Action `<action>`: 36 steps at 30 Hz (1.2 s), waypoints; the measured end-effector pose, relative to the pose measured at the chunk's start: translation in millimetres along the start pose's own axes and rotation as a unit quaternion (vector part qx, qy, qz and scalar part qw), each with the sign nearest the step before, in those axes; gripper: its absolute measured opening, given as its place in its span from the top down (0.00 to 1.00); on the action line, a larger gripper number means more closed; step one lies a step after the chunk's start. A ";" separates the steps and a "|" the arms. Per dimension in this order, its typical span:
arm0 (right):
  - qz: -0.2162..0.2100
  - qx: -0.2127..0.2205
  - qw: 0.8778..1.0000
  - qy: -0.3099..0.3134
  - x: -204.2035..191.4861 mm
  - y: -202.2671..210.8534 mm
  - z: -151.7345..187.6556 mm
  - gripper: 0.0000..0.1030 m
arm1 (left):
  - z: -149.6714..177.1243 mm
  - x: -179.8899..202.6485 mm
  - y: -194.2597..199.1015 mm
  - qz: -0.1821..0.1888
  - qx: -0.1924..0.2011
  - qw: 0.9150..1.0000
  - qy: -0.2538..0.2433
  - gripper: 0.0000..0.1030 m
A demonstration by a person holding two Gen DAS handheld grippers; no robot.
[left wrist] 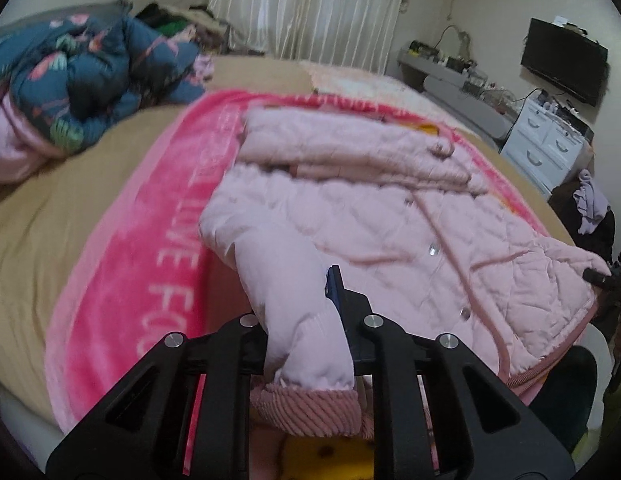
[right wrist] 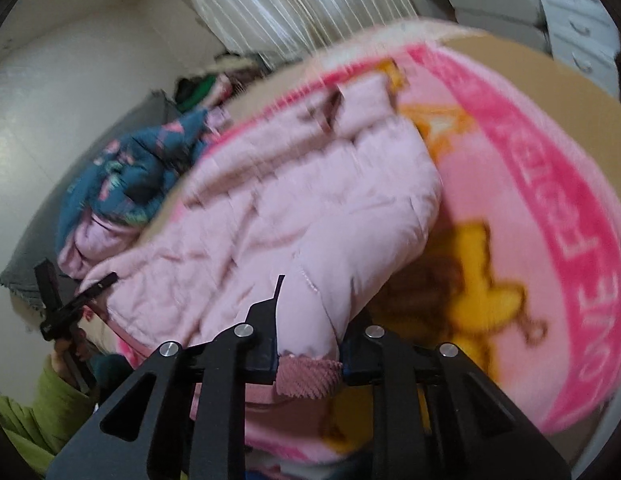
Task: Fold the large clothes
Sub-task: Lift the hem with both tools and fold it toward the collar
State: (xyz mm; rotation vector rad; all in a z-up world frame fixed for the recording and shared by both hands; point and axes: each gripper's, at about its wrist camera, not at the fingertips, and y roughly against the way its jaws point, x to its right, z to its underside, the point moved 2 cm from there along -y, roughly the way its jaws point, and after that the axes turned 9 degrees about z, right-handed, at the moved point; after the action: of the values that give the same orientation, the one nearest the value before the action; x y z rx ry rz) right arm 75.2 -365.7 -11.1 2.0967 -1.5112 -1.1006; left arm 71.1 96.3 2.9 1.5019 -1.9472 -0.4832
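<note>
A pale pink quilted jacket (left wrist: 390, 220) with snap buttons lies front up on a bright pink blanket (left wrist: 122, 260) spread over the bed. My left gripper (left wrist: 302, 296) is shut on one sleeve just above its ribbed cuff (left wrist: 306, 404), and the sleeve is lifted off the blanket. In the right wrist view the jacket (right wrist: 290, 200) bulges up. My right gripper (right wrist: 310, 312) is shut on the other sleeve, whose ribbed cuff (right wrist: 306, 376) hangs below the fingers. The right gripper's tip (left wrist: 596, 278) shows at the jacket's hem corner. The sleeves hide one finger of each gripper.
A heap of dark blue floral padded clothing (left wrist: 90, 80) lies at the bed's far left. Beyond the bed are striped curtains (left wrist: 302, 8), a wall TV (left wrist: 562, 60) and white drawers (left wrist: 546, 140). A green sleeve (right wrist: 30, 420) and the left gripper (right wrist: 70, 300) show at lower left.
</note>
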 end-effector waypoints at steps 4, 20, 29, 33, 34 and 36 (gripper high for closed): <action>-0.012 0.016 1.000 -0.015 -0.2 0.9 -19.7 0.82 | -17.5 12.4 -1.3 -0.001 0.018 1.000 -0.014 0.91; -0.009 0.069 0.996 -0.048 5.2 1.9 -66.2 0.82 | -65.7 22.2 1.3 -0.035 0.064 0.997 -0.030 0.91; -0.001 0.082 0.996 -0.036 -3.6 -0.4 -97.4 0.82 | -90.6 17.0 2.1 -0.038 0.080 0.996 -0.023 0.91; 0.000 0.090 0.995 -0.032 -7.3 -1.5 -112.7 0.82 | -102.0 14.7 0.3 -0.042 0.083 0.995 -0.020 0.91; 0.000 0.091 0.995 -0.032 -7.6 -1.9 -115.9 0.82 | -105.7 13.0 0.4 -0.042 0.085 0.995 -0.017 0.91; 0.002 0.094 0.995 -0.033 -8.6 -2.6 -124.4 0.82 | -111.8 10.8 0.0 -0.041 0.087 0.995 -0.012 0.91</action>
State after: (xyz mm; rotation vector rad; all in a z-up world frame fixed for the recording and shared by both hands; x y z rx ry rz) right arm 168.2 -377.7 71.0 2.1983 -1.7107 -1.0737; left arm 144.3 95.5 88.2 1.6980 -1.9958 -0.3769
